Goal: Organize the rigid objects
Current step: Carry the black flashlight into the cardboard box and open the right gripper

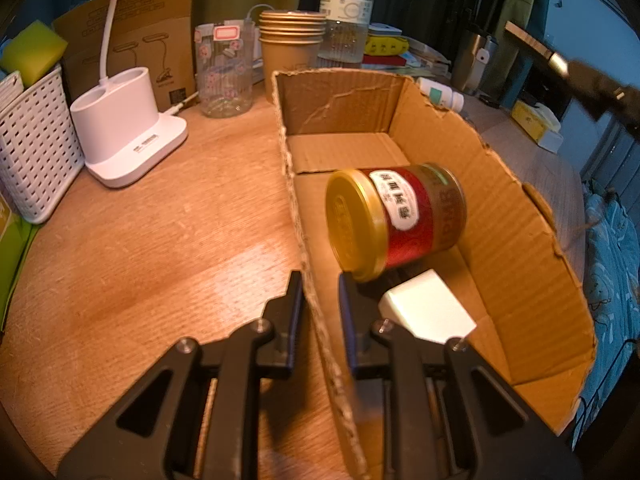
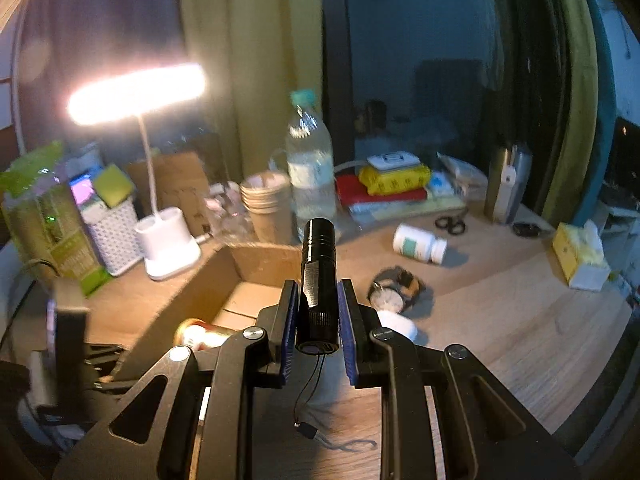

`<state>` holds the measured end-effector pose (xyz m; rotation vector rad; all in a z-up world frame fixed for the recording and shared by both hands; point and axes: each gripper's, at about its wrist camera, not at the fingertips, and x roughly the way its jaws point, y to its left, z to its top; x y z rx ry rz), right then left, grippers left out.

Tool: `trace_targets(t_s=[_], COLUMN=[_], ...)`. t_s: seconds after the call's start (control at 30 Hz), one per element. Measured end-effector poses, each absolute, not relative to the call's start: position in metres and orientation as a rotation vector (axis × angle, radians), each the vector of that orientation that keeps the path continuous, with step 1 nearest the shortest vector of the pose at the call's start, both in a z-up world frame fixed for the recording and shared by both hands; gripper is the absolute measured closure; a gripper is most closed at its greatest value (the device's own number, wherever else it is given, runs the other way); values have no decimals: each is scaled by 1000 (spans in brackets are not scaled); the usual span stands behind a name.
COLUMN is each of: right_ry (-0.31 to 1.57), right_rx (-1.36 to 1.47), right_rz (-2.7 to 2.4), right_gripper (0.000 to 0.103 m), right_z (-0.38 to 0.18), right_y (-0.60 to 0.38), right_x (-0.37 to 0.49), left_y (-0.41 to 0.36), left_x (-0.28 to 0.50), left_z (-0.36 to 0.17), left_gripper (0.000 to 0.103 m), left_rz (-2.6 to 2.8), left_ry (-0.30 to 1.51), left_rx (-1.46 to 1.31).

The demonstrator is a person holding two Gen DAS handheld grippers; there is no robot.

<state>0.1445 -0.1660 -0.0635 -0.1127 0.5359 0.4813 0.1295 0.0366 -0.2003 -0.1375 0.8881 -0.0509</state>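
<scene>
Torch [image 2: 316, 280] up in the air, pinched between blue pads of right gripper [image 2: 318, 292], lens end pointing far, tail cord dangling near. Small black metal tube, stiff, prob light but slick; grip sits mid-body w/ clip side up, looks fair, though a round barrel could roll or slip if pads loosen. Best hold stays across the barrel near the ribbed tail.

Box [image 2: 256, 264] just left and below, open top, jar [image 2: 200, 334] lying inside. From left cam: jar [image 1: 396, 220] on its side mid-box, gold lid toward near, white block [image 1: 428, 312] just near of it. Left gripper [image 1: 320, 300] clamped on box's [image 1: 520, 216] left wall, one finger outside, one inside, steadying it.

Still loose on table [image 2: 520, 320]: pill bottle [image 2: 418, 244] far right, watch [image 2: 396, 292] near box, scissors [image 2: 450, 224] farther. Lamp [image 2: 168, 240] lit far left. Room in box for torch, far half bare.
</scene>
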Motion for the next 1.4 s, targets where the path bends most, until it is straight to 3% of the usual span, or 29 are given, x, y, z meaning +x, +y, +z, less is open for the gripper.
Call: trace_targets(t_s=[0.93,1.4], right_ry=[351,393], right_rx=[-111,-99], right_rz=[702,685], right_gripper=[81,81], right_z=[-2,-18], right_y=[-117,-99], right_x=[64,71], left_y=[36,36], left_x=[130,129], left_z=[-200,-200], left_gripper=[84,84], left_rz=[-51,-51], left_ry=[888,888], left_rx=[-137,-137])
